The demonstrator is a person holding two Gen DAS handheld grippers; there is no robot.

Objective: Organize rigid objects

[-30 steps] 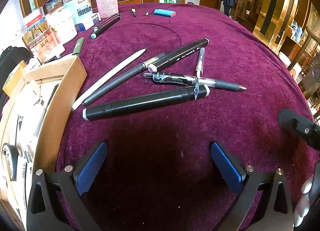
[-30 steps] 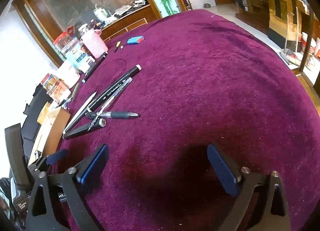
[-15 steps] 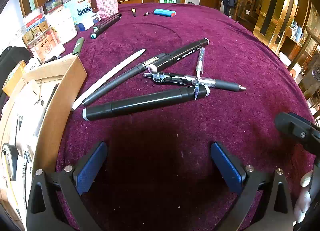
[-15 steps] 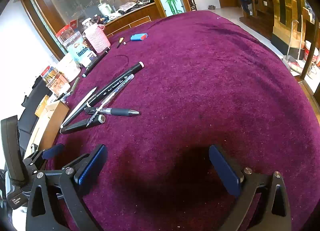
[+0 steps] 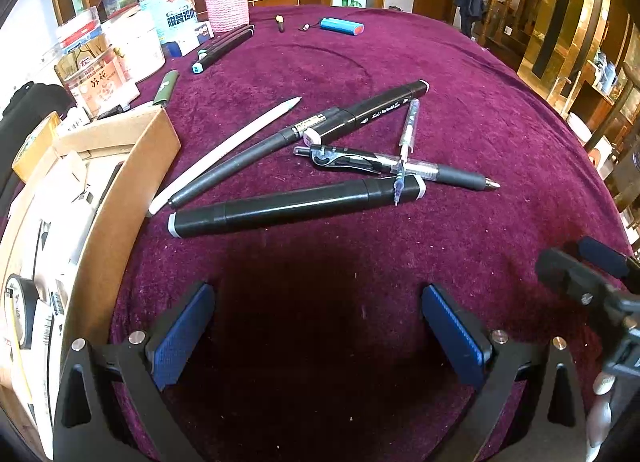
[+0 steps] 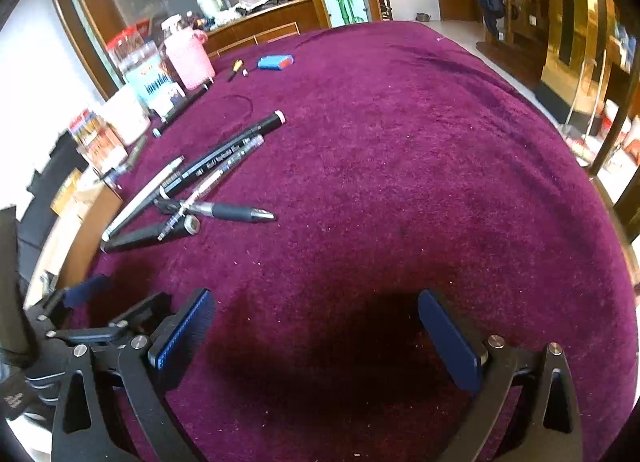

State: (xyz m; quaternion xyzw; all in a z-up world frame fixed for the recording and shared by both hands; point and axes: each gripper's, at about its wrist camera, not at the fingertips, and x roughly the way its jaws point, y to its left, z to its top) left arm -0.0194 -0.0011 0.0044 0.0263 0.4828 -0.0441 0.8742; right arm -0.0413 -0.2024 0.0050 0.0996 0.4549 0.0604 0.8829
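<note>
A heap of pens lies on the purple velvet table (image 5: pixel 460 110). Nearest me is a thick black marker (image 5: pixel 296 207) (image 6: pixel 148 236). Behind it lie a black gel pen (image 5: pixel 396 168) (image 6: pixel 224 212), a thin clear pen (image 5: pixel 405 146) across both, a second black marker (image 5: pixel 368 112) (image 6: pixel 228 150), a slim dark pen (image 5: pixel 240 164) and a white stylus (image 5: pixel 224 150). My left gripper (image 5: pixel 316 336) is open just short of the thick marker, nothing between its blue pads. My right gripper (image 6: pixel 314 336) is open over bare cloth, to the right of the heap.
An open cardboard box (image 5: pixel 120 182) holding small items stands at the left edge. Jars (image 5: pixel 172 10), a pink knitted bottle (image 5: pixel 226 2), two more markers (image 5: pixel 224 48), a green lighter (image 5: pixel 166 88) and a blue case (image 5: pixel 342 26) line the far left and back. A person stands by the stairs (image 5: pixel 468 6).
The right gripper has swung left and forward, bringing the pens larger in its view; its tip has crept further into the left wrist view. The left gripper and pens have stayed put.
</note>
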